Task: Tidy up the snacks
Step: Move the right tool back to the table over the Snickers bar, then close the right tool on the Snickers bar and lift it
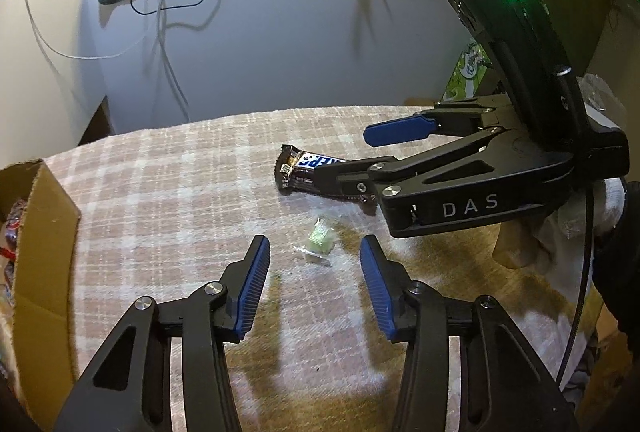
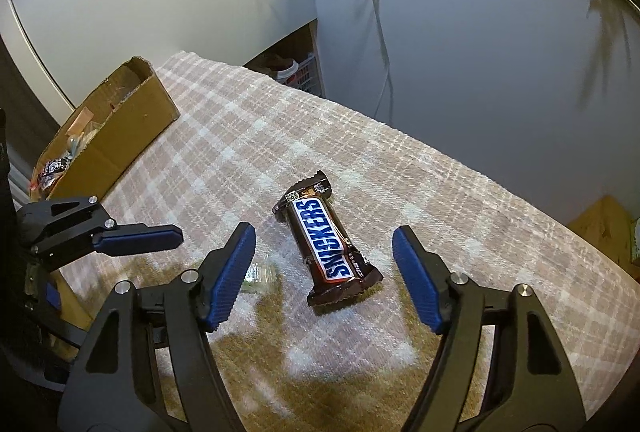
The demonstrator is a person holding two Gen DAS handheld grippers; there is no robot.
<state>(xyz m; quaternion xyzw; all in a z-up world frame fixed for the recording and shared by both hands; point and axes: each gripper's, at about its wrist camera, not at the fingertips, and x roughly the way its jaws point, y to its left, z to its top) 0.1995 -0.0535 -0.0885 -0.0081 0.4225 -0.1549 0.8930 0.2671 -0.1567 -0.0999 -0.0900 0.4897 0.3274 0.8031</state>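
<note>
On the plaid-covered bench [image 1: 180, 192], a small clear-wrapped green candy [image 1: 320, 242] lies just ahead of the left claw [image 1: 314, 264], whose blue pads [image 1: 252, 288] stand apart. Beyond the candy, the right claw [image 1: 344, 156] straddles a Snickers bar [image 1: 306, 172]. A cardboard box [image 1: 44, 252] sits left of the candy.

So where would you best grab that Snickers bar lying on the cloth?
Across its narrow middle, coming down from above. The Snickers bar lies flat on the checked cloth, long sides free, and the right gripper already straddles it, open. The crimped ends are thin and would likely slip.
</note>
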